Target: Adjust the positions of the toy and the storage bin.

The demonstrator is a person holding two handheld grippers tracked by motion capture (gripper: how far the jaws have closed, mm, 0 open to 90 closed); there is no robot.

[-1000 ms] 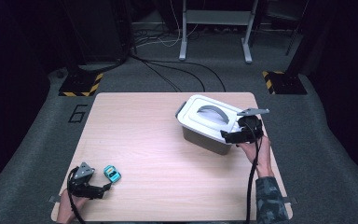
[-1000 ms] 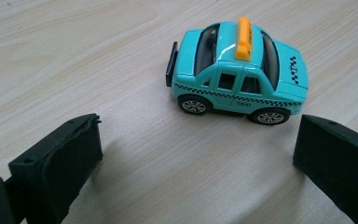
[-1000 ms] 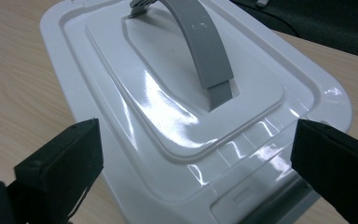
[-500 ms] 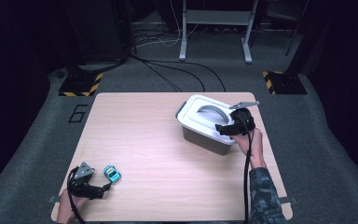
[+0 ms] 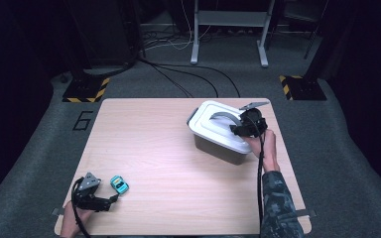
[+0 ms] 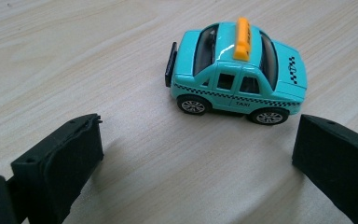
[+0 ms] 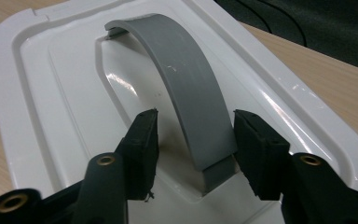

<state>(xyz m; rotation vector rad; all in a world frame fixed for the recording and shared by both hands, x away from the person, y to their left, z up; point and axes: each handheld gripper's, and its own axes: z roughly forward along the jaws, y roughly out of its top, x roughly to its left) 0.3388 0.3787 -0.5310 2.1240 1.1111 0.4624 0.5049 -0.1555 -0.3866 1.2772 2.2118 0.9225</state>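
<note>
A dark box (image 5: 223,148) with a white lid (image 5: 206,128) stands at the table's right side, its grey arched handle (image 5: 224,117) on top. My right gripper (image 5: 239,130) reaches over the lid's right end. In the right gripper view its jaws have just been closing and now straddle the near end of the handle (image 7: 186,79); a gap remains at the left pad (image 7: 144,140), so the right gripper (image 7: 198,140) is open. A teal toy taxi (image 5: 119,185) sits near the front left. My left gripper (image 5: 110,201) rests open just short of the taxi (image 6: 237,70).
The wooden table (image 5: 154,144) is bare between the taxi and the box. Dark carpet surrounds it, with cables (image 5: 188,74) and metal stand legs (image 5: 228,29) beyond the far edge. The lid (image 7: 51,93) has a raised rim.
My right gripper moved left from the box's right edge onto the lid, and its jaws narrowed around the handle. The left gripper and taxi stayed put.
</note>
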